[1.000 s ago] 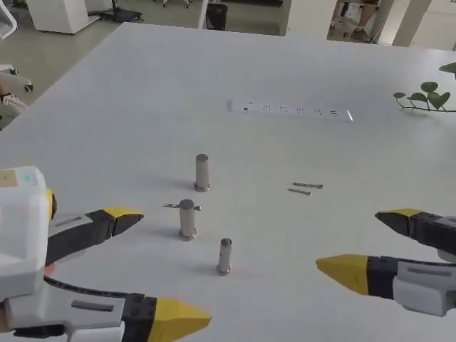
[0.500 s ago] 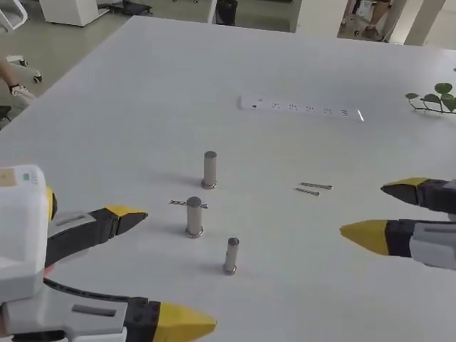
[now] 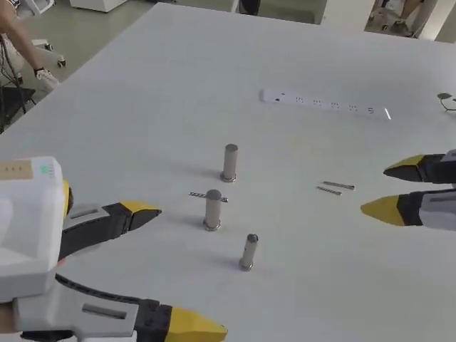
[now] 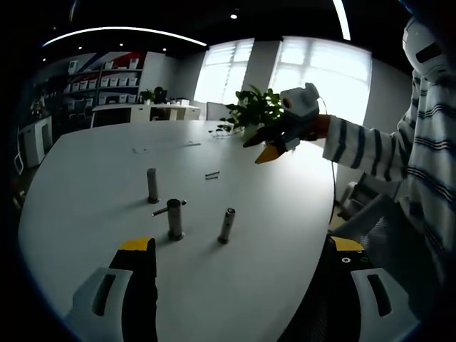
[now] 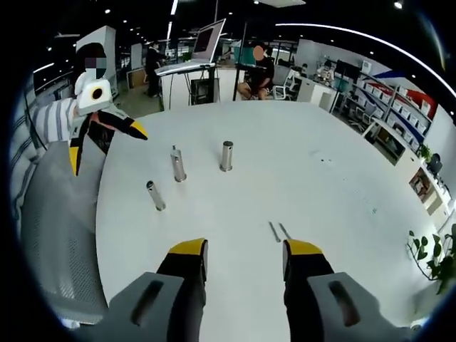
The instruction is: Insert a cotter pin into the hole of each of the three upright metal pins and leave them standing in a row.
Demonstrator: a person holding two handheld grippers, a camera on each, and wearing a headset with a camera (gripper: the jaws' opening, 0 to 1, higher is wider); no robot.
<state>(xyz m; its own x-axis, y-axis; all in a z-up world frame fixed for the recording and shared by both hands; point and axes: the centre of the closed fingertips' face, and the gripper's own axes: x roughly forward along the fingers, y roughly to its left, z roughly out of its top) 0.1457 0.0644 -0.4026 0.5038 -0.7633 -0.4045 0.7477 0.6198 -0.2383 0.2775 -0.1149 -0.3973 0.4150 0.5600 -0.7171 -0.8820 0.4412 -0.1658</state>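
"At the near left, how does the left hand-held gripper [image 3: 192, 271] stand?"

"Jaws wide, empty, above the bench [image 3: 142, 92]. The right hand-held gripper [image 3: 373, 189] is narrower but parted, empty too."

"Between them?"

"Three upright in a slanted row: near pin [image 3: 248, 251], middle pin [image 3: 212, 209] with a cotter pin [image 3: 199, 195] through its top, far pin [image 3: 229, 163]. Two loose cotter pins [image 3: 335, 188] lie near the right tips. Beyond, a power strip [image 3: 324, 104]."

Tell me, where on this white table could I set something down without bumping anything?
The wide stretch of table left of the power strip and beyond the far metal pin is bare. Crowded: the row of metal pins, and the loose cotter pins by the right gripper.
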